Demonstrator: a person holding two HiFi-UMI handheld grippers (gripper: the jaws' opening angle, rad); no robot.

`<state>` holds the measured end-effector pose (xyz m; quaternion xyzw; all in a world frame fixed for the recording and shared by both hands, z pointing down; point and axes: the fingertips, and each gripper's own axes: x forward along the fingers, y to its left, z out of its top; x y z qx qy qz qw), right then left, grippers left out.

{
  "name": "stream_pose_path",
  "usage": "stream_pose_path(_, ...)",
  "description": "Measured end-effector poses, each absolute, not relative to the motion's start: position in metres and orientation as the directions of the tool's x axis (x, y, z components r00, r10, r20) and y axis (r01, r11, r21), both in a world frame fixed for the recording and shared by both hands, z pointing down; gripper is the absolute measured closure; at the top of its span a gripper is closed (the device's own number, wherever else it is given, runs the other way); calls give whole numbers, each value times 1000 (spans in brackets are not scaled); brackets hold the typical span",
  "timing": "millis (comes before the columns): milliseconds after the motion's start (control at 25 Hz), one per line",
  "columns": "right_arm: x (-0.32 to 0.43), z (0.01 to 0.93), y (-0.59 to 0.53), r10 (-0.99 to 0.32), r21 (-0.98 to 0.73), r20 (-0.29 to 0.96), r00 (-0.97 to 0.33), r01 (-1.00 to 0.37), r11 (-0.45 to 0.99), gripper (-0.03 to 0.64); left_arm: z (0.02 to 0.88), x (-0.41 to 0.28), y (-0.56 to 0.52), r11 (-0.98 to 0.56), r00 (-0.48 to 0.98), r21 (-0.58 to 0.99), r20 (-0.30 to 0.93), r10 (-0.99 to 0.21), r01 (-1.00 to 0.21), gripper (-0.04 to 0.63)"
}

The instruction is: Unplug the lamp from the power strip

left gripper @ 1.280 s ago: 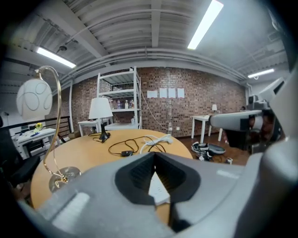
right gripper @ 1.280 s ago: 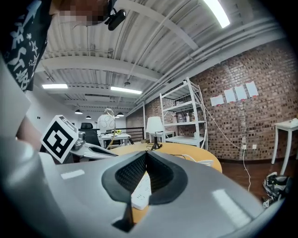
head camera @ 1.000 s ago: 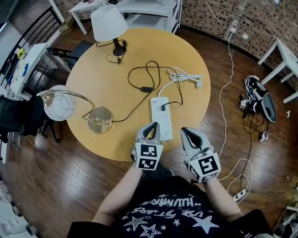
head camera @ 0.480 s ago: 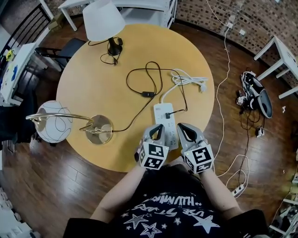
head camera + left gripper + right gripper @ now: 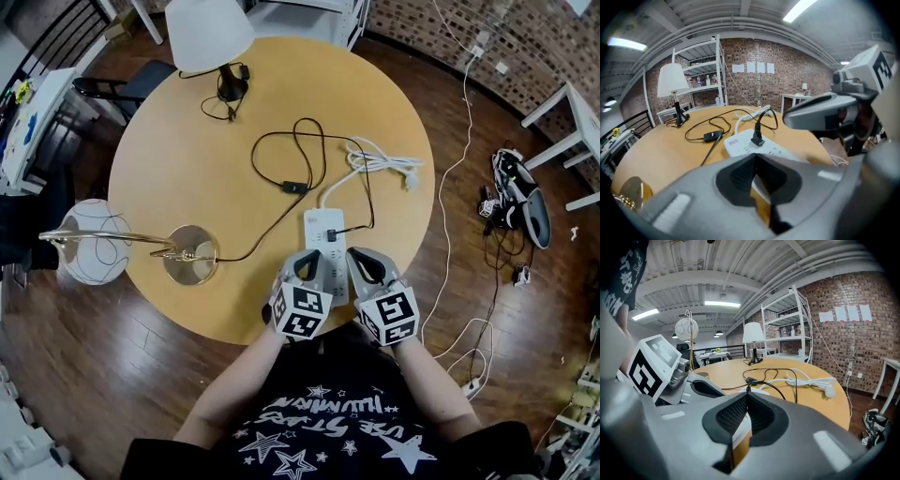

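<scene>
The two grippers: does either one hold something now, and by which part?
Nothing is held. The left gripper and the right gripper are both shut and empty; the black plug sits in the power strip.

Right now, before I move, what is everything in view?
round wooden table: one, tan, centre.
white power strip: one, near edge, ahead of both grippers.
black plug: one, in the strip.
black cord with inline switch: one, looped mid-table.
white coiled cable: one, right of the loop.
white-shade lamp: one, black base, far edge.
gold globe lamp: one, left edge.
white floor cable: one, right of table.
left gripper: one, grey, shut, empty.
right gripper: one, grey, shut, empty.
</scene>
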<state>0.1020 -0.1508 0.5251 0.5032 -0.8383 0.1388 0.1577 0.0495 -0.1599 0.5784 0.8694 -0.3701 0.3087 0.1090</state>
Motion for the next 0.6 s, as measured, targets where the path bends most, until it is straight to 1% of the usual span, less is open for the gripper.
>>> stream_pose_path(200,96,530,-159,-778,-82,412,-474,-870,486,607,581,50,-158,-705,527,-50,628,-573,-707,594)
stream_pose_path(400,90,542,-164,-738,-76,447,-505,-844,531,607,582,53,-156,-706,510,-80,636,-580,-703,594)
stream_pose_path(600,85,546,-172,-724,-82,447,-525,-830,552,607,581,54,-155,-703,511,-79,631,-584,-707,593)
